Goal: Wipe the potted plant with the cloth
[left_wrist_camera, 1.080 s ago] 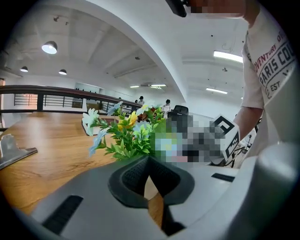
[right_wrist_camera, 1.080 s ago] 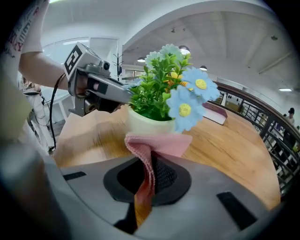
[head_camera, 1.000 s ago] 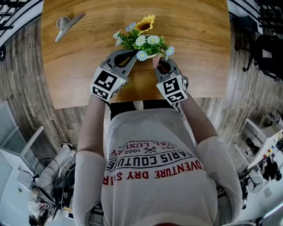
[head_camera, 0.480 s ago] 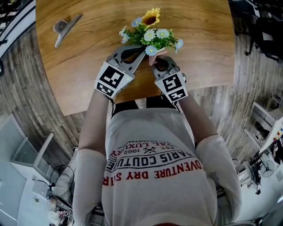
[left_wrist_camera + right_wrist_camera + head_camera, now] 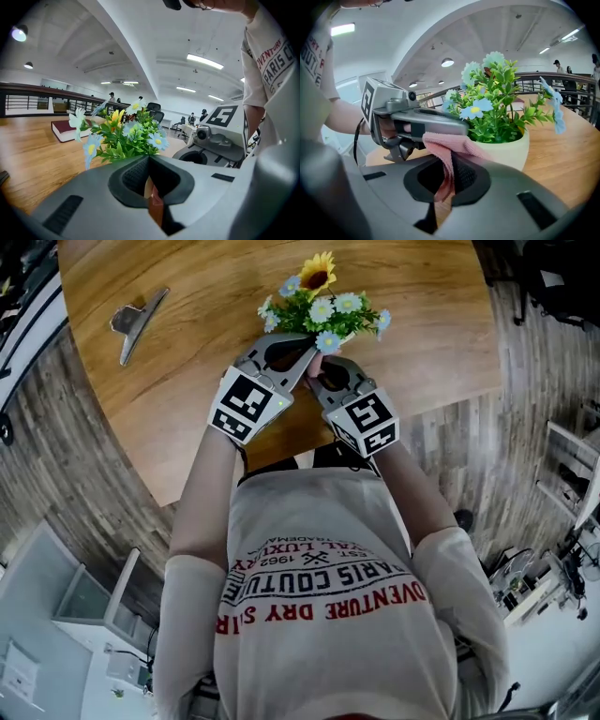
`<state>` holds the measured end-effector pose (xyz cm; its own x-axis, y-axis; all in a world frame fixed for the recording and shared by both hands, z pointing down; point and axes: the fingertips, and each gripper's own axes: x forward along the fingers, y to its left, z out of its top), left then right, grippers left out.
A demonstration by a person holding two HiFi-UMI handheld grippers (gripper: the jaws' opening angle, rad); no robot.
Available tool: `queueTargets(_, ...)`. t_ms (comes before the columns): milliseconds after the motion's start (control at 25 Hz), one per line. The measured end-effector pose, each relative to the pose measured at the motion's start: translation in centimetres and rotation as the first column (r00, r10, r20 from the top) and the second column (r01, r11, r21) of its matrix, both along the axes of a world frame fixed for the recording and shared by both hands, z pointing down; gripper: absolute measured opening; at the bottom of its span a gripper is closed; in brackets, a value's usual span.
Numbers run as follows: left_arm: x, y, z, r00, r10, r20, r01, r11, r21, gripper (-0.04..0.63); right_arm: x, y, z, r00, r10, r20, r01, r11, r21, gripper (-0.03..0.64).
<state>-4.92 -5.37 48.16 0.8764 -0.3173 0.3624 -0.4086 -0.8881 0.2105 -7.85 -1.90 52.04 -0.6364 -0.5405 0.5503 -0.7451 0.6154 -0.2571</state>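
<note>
Pink textured cloth (image 5: 450,147) is clamped in the right tool (image 5: 452,161), with its free fold lying against the side of the cream round pot (image 5: 511,150) of artificial daisies and a sunflower (image 5: 319,301). Only the right gripper view shows this. The left tool (image 5: 149,161) has its jaws together, and its tip reaches the pot's rim just above the cloth. The head view shows both tools at the pot's near side on the round wooden bench (image 5: 187,399), with a grey metal clip (image 5: 136,320) well apart from the pot. The left gripper view alone shows a dark red book (image 5: 70,129) beyond the pot.

The T-shirt (image 5: 323,587) reads "PARIS COUTURE", "ADVENTURE DRY", "EST 1962".
</note>
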Motion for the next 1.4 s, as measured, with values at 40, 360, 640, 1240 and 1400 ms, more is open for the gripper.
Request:
queueTargets(40, 0.0, 0.0, 0.0, 1.000, -0.011, -0.003, 0.010, 1.000, -0.016, 0.015, 0.1, 0.1, -0.2, 1.000, 0.018, 0.007, -0.018, 1.000, -0.001, 0.037)
queueTargets(360, -0.3, 0.8, 0.2, 0.995, -0.103, 0.015, 0.103, 0.994, -0.036, 0.015, 4.0, 1.3, -0.4, 0.994, 0.106, 0.012, -0.105, 0.994, -0.021, 0.037)
queueTargets(640, -0.5, 1.4, -0.2, 0.962, -0.274, -0.001, 0.274, 0.961, -0.036, 0.015, 12.3, 0.1, 0.3, 0.983, 0.182, -0.022, -0.183, 0.981, -0.068, 0.037)
queueTargets(1240, -0.6, 0.8, 1.2, 0.827, -0.560, 0.046, 0.562, 0.822, -0.088, 0.015, 14.6, -10.0, 0.2, 0.936, -0.317, -0.153, 0.326, 0.945, 0.034, 0.037)
queueTargets(1400, -1.0, 0.6, 1.1, 0.777, -0.627, 0.053, 0.629, 0.772, -0.087, 0.015, 12.2, -12.1, 0.5, 0.836, -0.508, -0.206, 0.528, 0.847, 0.056, 0.037)
